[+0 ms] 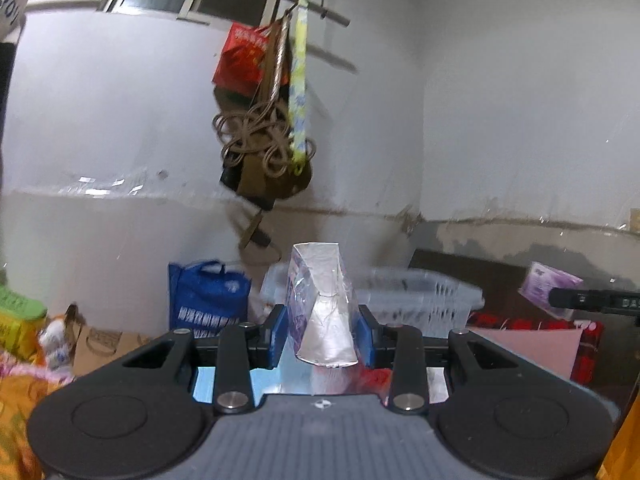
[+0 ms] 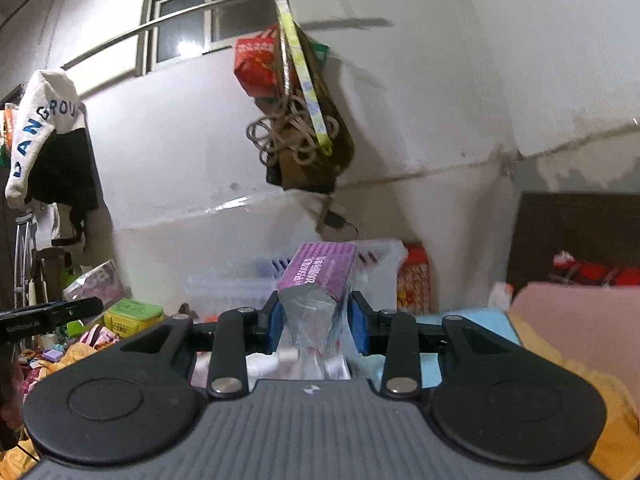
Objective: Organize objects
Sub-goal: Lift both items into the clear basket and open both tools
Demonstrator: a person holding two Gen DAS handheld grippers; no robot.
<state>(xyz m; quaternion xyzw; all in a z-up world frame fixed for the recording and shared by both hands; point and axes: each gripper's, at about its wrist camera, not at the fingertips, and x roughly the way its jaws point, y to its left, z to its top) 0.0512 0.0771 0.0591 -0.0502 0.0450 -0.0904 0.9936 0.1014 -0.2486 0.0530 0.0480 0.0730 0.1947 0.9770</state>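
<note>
Left wrist view, tool: the left tool (image 1: 322, 330) is pinching a purple plastic-wrapped pack (image 1: 320, 308) between its blue pads (image 1: 279, 334), silvery end facing the camera, held up off everything below.
Left wrist view, far: a clear plastic basket (image 1: 420, 296) is sitting just beyond the pack, with a blue bag (image 1: 208, 294) to its left against the wall.
Left wrist view, right: the other tool's tip is poking in at the right edge, carrying a second purple pack (image 1: 550, 286).
Right wrist view, tool: the right tool (image 2: 316, 326) is pressing its pads on the second purple pack (image 2: 320, 280), also lifted clear.
Right wrist view, far: the clear basket (image 2: 224, 288) is lying behind this pack; blur is making its contents hard to read, though it is possibly holding little so far.
Right wrist view, left: a green box (image 2: 134, 314) and loose clutter are lying low on the left; a pink cover (image 2: 576, 320) is spreading on the right.
Progress: both packs are picked up and in the air; neither is put away yet.
Remaining: placing both, likely in the basket, then sorting the remaining clutter.
</note>
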